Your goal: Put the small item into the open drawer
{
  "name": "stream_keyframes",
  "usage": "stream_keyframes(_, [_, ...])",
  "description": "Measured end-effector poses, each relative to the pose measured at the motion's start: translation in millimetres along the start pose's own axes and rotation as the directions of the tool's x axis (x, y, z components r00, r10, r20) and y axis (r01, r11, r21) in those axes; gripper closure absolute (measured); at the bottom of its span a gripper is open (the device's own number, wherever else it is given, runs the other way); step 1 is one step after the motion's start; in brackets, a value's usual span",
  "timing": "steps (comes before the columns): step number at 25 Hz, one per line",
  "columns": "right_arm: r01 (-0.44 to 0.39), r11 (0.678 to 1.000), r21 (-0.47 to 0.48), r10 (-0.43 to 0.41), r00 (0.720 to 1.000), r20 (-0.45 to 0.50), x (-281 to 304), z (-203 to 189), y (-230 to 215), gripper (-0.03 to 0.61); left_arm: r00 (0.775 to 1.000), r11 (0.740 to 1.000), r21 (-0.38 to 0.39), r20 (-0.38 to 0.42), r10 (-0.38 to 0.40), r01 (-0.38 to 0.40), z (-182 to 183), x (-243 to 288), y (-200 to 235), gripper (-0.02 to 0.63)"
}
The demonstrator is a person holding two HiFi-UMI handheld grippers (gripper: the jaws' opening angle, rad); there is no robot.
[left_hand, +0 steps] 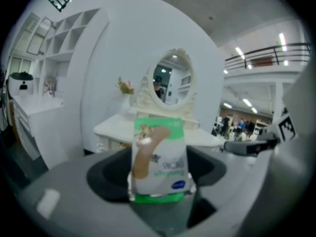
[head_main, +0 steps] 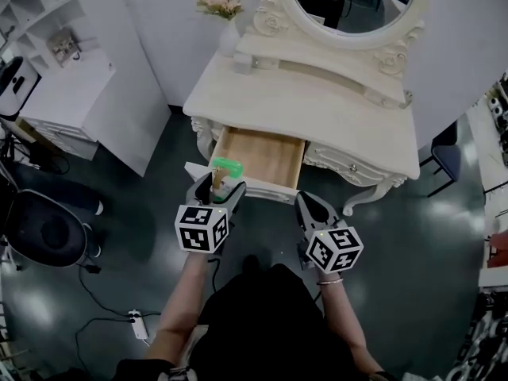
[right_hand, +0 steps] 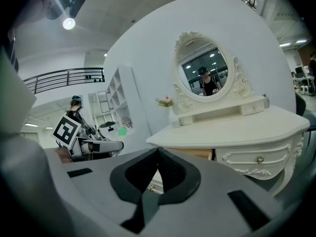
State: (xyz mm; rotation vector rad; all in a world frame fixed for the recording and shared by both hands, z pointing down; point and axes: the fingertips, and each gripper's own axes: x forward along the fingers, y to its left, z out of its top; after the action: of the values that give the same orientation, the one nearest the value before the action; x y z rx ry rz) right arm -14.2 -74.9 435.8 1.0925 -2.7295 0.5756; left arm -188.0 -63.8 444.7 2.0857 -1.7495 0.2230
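Left gripper (head_main: 217, 190) clamps packet (head_main: 226, 167) at drawer (head_main: 266, 157) front — right gripper (head_main: 311, 206) closed alongside.

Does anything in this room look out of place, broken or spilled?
Nothing looks spilled or broken. The one oddity is the drawer, which stands pulled out of the dressing table. The left gripper holds a small green packet near the drawer's front edge; the right gripper is shut, empty.

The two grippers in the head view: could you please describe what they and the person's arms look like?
The left gripper and right gripper have grey bodies with dark jaw linings, each carrying a white cube printed with black square markers. The forearms are unsleeved. The right wrist wears a thin band, and the clothing is black.
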Motion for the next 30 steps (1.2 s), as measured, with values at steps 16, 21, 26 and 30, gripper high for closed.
stream_keyframes(16, [0.032, 0.999, 0.029, -0.032, 0.999, 0.000, 45, 22, -49, 0.574, 0.998, 0.996, 0.084, -0.059, -0.012, 0.017, 27, 75, 18, 0.264])
stream_keyframes(21, [0.040, 0.998, 0.045, -0.040, 0.999, -0.018, 60, 25, -71, 0.574, 0.996, 0.994, 0.101, -0.088, -0.028, 0.037, 32, 109, 16, 0.264])
stream_keyframes(26, [0.048, 0.997, 0.063, -0.046, 0.998, -0.033, 73, 26, -91, 0.574, 0.992, 0.992, 0.110, -0.118, -0.052, 0.065, 33, 139, 12, 0.264])
stream_keyframes(30, [0.060, 0.995, 0.082, -0.056, 0.997, -0.046, 81, 23, -104, 0.574, 0.986, 0.989, 0.122, -0.153, -0.070, 0.089, 28, 160, 9, 0.264])
